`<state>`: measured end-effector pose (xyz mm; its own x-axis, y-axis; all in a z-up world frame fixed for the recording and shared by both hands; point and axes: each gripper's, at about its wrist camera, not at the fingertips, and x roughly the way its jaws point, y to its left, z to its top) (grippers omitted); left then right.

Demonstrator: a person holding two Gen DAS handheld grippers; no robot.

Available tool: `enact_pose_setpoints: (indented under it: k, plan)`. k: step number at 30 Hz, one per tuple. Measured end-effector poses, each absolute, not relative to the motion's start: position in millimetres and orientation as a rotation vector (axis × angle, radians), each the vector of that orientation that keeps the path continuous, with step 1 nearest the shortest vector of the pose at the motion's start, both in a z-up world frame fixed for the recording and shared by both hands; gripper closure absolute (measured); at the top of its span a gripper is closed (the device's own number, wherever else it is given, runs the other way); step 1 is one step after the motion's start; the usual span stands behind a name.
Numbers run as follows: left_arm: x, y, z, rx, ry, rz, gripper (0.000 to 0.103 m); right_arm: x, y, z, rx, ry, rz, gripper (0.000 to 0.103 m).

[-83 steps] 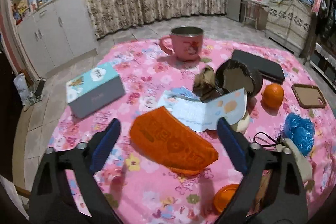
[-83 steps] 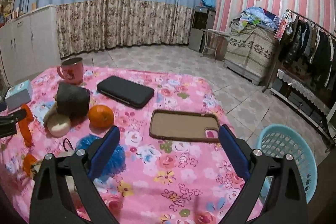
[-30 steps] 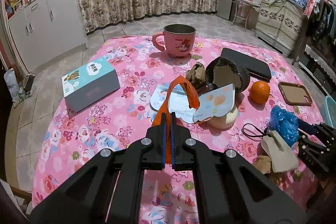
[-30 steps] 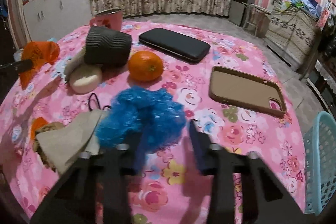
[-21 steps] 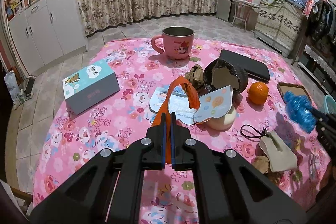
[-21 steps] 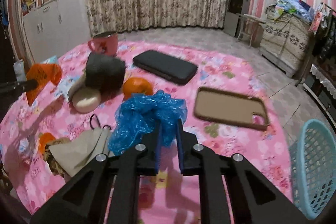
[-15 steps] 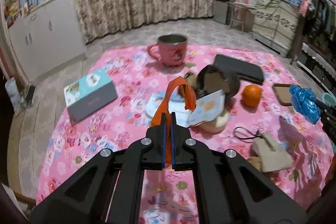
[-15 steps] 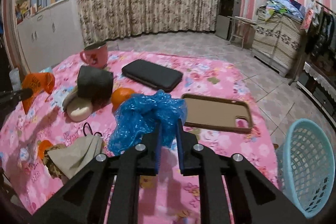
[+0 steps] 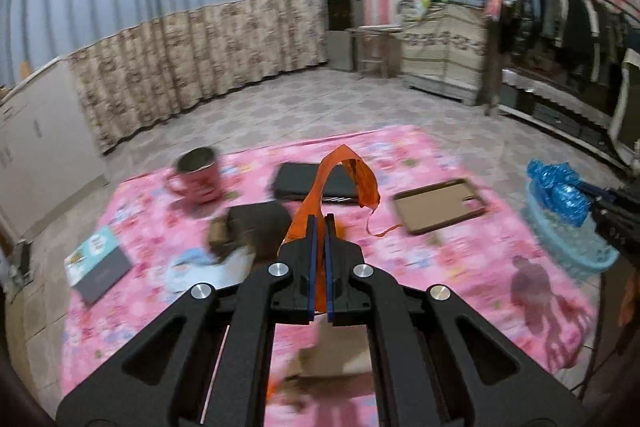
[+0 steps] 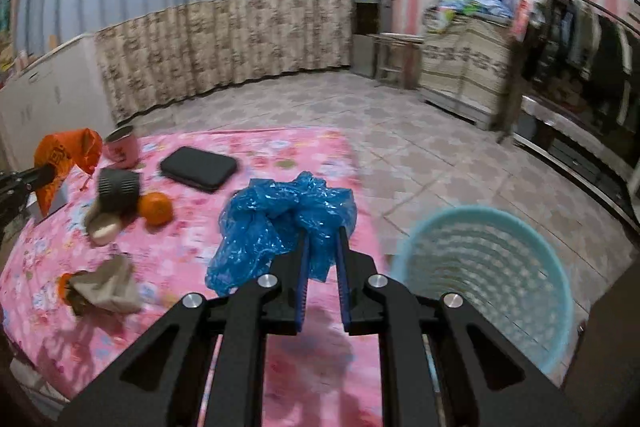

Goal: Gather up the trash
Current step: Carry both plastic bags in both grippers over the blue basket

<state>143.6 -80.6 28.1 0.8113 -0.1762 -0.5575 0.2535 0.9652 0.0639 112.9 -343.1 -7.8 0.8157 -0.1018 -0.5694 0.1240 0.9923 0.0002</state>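
Both tongs grip trash, left tongs an orange wrapper, right tongs a blue bag; tabletop blurred.

We've got our right gripper clamped on the blue plastic bag, held above the pink floral tablecloth. Light-blue basket sits just right of it on the floor. Orange bag hangs at far left.

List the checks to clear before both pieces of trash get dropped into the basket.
1. Left gripper shut on orange bag: ok.
2. Right gripper shut on blue plastic bag: ok.
3. Blue basket upright, mouth unobstructed: ok.
4. Blue plastic bag above basket mouth: not ok, still beside it over the pink tablecloth.
5. Orange bag above basket: not ok, over the table.
6. Basket contents: cannot tell.
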Motion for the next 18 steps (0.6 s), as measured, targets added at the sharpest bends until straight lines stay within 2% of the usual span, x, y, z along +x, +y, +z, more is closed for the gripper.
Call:
enact_pose_setpoints:
  k: [18]
  plan:
    - [138,-299,-13,0.241,0.643,-0.578,0.102,76,-484,-25,0.124,0.607,-0.372,0.09]
